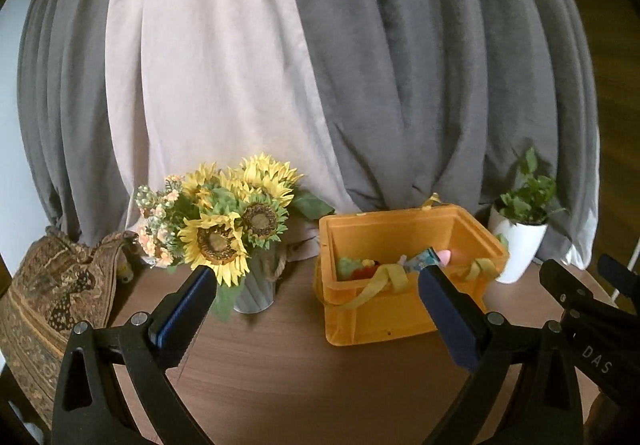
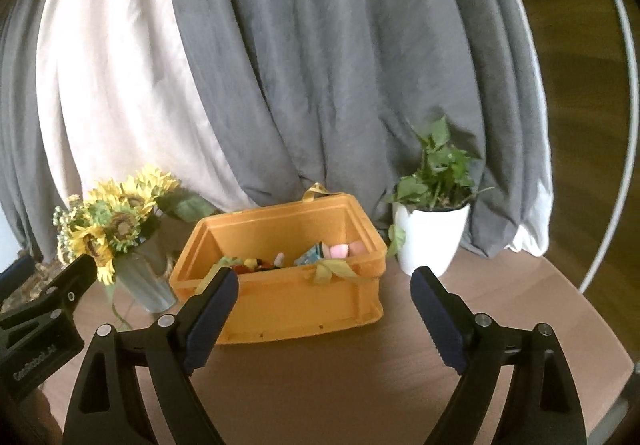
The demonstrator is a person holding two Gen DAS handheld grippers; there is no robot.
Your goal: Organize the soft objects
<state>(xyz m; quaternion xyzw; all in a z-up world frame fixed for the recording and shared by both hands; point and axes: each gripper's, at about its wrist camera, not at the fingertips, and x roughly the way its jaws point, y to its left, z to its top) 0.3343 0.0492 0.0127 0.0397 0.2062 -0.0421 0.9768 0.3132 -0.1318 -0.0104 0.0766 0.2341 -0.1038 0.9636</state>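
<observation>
Wooden table (image 2: 320, 373) fronts grey curtains (image 2: 320, 65); left claw (image 1: 316, 285) and right claw (image 2: 324, 285) spread wide.

Counter (image 2: 360, 373) looks like matte wood grain, the orange crate (image 2: 304, 301) is smooth plastic, my claws' pads (image 2: 436, 317) are ribbed blue rubber, and the pot (image 2: 428, 237) at 2 o'clock is glossy white.

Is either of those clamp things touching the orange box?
Apart. The right wrist view shows the open right gripper short of the orange box, with bare table between; the left wrist view shows the left gripper likewise.
</observation>
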